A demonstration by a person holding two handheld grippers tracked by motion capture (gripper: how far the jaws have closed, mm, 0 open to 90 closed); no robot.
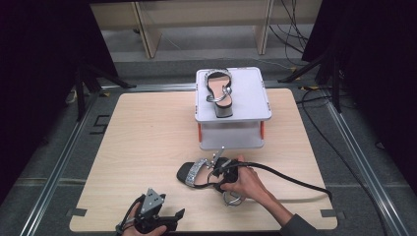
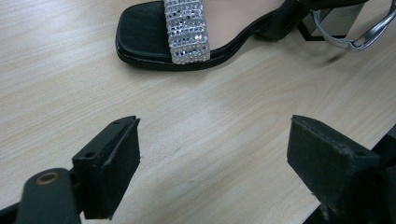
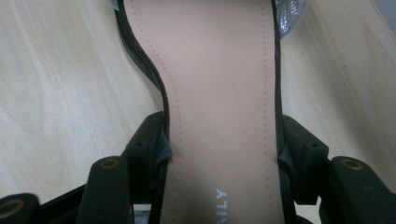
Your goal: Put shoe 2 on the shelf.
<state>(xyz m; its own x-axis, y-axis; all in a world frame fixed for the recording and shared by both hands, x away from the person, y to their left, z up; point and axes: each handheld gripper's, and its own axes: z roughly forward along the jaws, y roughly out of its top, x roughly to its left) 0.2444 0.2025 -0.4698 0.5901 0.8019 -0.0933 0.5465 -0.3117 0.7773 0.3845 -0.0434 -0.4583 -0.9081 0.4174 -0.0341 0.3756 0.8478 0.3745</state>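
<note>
Light wood table [image 1: 147,147] w/ white stand [image 1: 251,105], grey floor [image 1: 373,147] around.

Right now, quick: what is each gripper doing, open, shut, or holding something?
Left gripper: open, nothing between its jaws, short of the sandal.
Right gripper: shut on the sandal, jaws clamped across the narrow waist of its sole.

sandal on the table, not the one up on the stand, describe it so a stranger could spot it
On the wooden table, just in front of the white two-tier stand, lies the sandal. Unlike its twin upright on the stand, it sits on the tabletop, clamped across its insole by the right gripper.
</note>
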